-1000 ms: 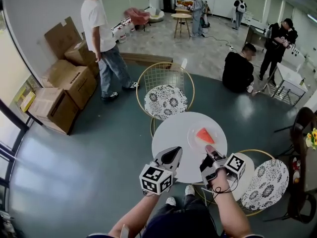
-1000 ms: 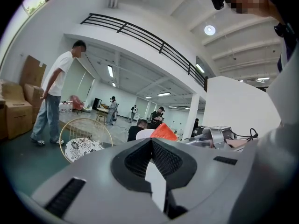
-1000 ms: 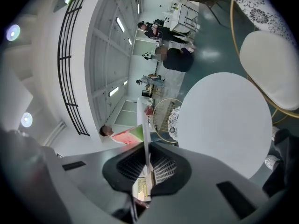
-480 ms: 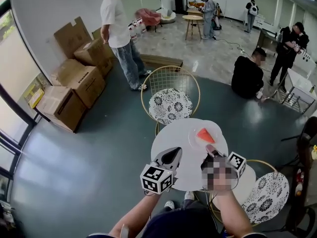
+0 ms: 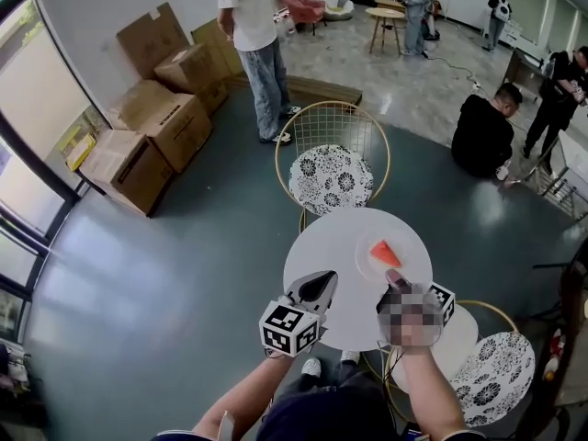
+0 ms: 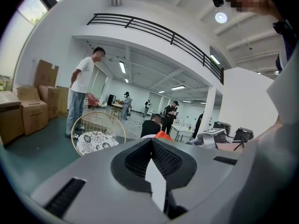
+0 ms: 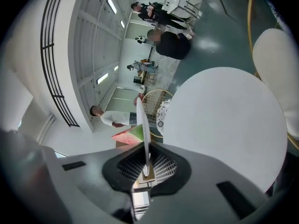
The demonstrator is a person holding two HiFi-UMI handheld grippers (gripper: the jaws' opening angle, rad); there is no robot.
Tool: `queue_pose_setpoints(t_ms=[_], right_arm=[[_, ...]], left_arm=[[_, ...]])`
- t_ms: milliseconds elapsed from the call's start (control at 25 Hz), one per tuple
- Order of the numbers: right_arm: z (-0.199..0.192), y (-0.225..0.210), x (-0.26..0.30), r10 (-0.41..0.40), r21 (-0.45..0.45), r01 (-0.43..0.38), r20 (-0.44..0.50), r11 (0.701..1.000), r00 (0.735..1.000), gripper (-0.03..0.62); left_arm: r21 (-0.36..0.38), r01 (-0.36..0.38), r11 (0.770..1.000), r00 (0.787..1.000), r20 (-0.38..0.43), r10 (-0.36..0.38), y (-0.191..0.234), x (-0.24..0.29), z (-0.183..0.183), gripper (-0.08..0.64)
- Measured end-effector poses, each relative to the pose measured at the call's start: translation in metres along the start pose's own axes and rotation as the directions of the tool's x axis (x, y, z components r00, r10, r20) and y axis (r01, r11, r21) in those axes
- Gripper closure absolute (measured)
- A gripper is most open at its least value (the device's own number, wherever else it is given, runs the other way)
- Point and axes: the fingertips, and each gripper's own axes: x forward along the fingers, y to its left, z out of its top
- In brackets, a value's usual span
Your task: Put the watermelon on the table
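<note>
A red watermelon slice [image 5: 385,253] lies on a white plate [image 5: 367,263] over the right side of the round white table [image 5: 322,255]. My right gripper [image 5: 395,281] is shut on the plate's near rim. In the right gripper view the plate [image 7: 142,125] shows edge-on between the jaws of that gripper [image 7: 145,164], with the watermelon [image 7: 128,135] on one side and the table [image 7: 224,111] on the other. Whether the plate touches the table I cannot tell. My left gripper [image 5: 317,288] hangs over the table's near left edge, shut and holding nothing; past its tip [image 6: 152,143] a bit of the watermelon [image 6: 163,135] shows.
A gold wire chair [image 5: 333,177] with a patterned cushion stands behind the table, and a second chair [image 5: 496,375] at the near right. A person [image 5: 253,26] stands by cardboard boxes [image 5: 147,127] at the back left. Another person [image 5: 482,131] crouches at the right.
Both grippers have sunk a little toward the table, the right one keeping its hold on the plate. The head view has shifted, so the room sits lower in the picture.
</note>
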Motion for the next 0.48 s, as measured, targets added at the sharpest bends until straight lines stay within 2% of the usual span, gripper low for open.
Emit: queue_pose_setpoints(t_ms=[280,480], right_arm=[[0.009,-0.060,0.039,-0.105,0.009,0.106,-0.058,0.994,0.993,0.571],[0.020,-0.086,0.068,-0.143,0.006,0.144,-0.090,0.990,0.986,0.571]], left_arm=[[-0.020,-0.004,1.000,0.998,-0.056,0.003,0.013,0.025,-0.024,0.555],[-0.024,-0.003,1.000,0.997,-0.082,0.001,0.018,0.054,-0.034,0.555]])
